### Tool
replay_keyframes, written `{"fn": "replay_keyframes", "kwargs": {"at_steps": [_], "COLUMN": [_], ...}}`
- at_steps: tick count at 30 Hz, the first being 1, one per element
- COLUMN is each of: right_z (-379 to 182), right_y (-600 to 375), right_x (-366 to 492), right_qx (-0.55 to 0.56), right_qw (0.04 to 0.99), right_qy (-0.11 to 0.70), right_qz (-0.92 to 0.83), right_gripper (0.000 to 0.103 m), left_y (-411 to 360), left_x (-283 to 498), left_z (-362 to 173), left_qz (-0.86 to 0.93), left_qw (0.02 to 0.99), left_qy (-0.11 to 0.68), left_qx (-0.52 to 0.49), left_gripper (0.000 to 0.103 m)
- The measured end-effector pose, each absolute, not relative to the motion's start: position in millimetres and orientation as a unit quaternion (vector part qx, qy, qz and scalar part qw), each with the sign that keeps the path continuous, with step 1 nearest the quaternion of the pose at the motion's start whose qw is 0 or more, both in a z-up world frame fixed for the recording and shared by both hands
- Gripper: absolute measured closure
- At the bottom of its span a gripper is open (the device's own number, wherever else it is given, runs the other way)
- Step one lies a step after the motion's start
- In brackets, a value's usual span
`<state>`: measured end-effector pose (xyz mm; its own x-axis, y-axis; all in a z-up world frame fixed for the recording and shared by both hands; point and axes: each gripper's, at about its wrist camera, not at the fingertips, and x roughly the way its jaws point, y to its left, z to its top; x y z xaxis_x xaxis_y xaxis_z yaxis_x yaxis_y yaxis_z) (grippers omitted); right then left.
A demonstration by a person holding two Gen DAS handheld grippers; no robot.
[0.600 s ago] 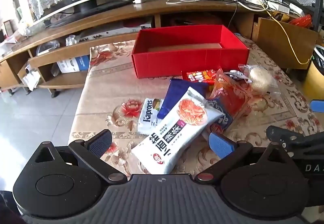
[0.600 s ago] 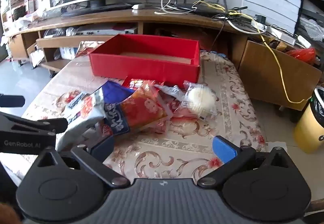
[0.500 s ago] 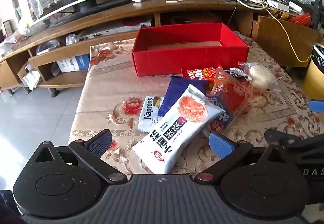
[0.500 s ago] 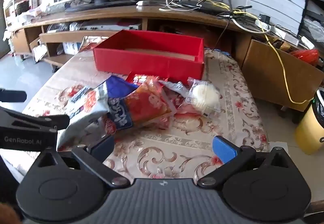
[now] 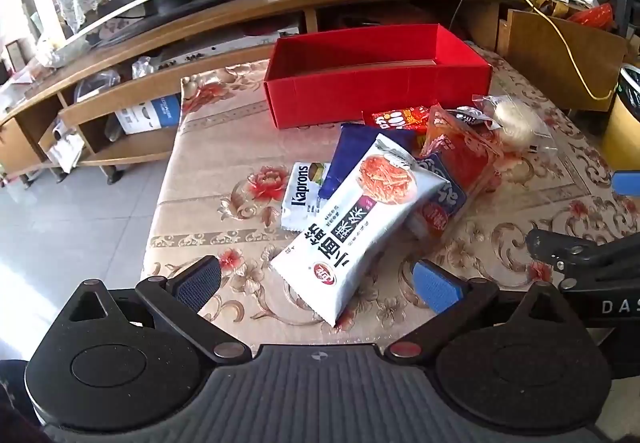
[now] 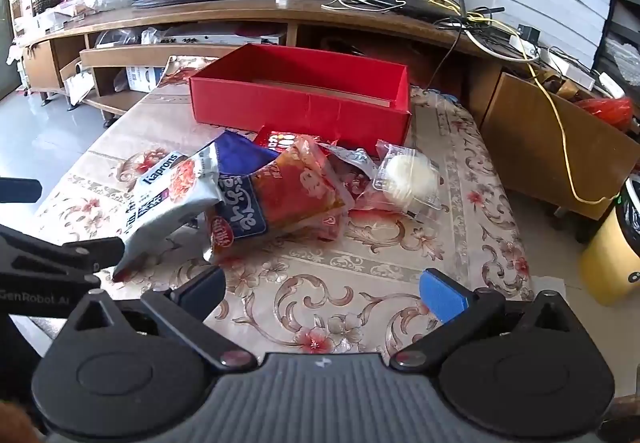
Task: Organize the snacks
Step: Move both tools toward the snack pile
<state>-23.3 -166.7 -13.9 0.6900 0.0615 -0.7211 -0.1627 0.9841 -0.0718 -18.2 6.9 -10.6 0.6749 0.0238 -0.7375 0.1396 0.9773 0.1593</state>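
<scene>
A pile of snack packets lies on the floral-cloth table (image 5: pixel 208 179) in front of an open red box (image 5: pixel 376 83). On top is a long white packet (image 5: pixel 356 227) with an orange picture. Under it are a white Kaprons packet (image 5: pixel 302 199), a dark blue packet (image 5: pixel 356 151), an orange-red bag (image 5: pixel 464 159) and a clear-wrapped white bun (image 5: pixel 514 119). My left gripper (image 5: pixel 316 283) stands open, and the white packet's near end lies between its fingers, untouched. My right gripper (image 6: pixel 324 291) is open over bare cloth, short of the orange-red bag (image 6: pixel 296 191) and the bun (image 6: pixel 408 179).
Behind the table a long wooden TV stand (image 5: pixel 240 15) carries a television, routers and cables. A brown cabinet (image 6: pixel 552 143) and a yellow bin (image 6: pixel 612 251) stand to the right. Grey floor tiles (image 5: pixel 60 227) lie off the table's left edge.
Both grippers have eased forward toward the snack pile. The white packet's near end now sits deeper between my left fingers. Jaws stay wide open.
</scene>
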Motion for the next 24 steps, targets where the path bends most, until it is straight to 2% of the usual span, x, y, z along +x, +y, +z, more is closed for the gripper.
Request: {"fn": "replay_keyframes", "kwargs": {"at_steps": [24], "right_z": [-16.9], "right_y": [-160.6], "right_x": [-28.4], "right_qx": [-0.077], "right_qw": [0.912], "right_qy": [0.396], "right_qz": [0.071], "right_gripper": [0.001], "left_y": [11.2], "left_x": [-24.0], "left_z": [-13.2], "left_qz": [-0.031], "left_qw": [0.908], "left_qy": [0.405], "left_qx": [0.102], "left_gripper": [0.000]}}
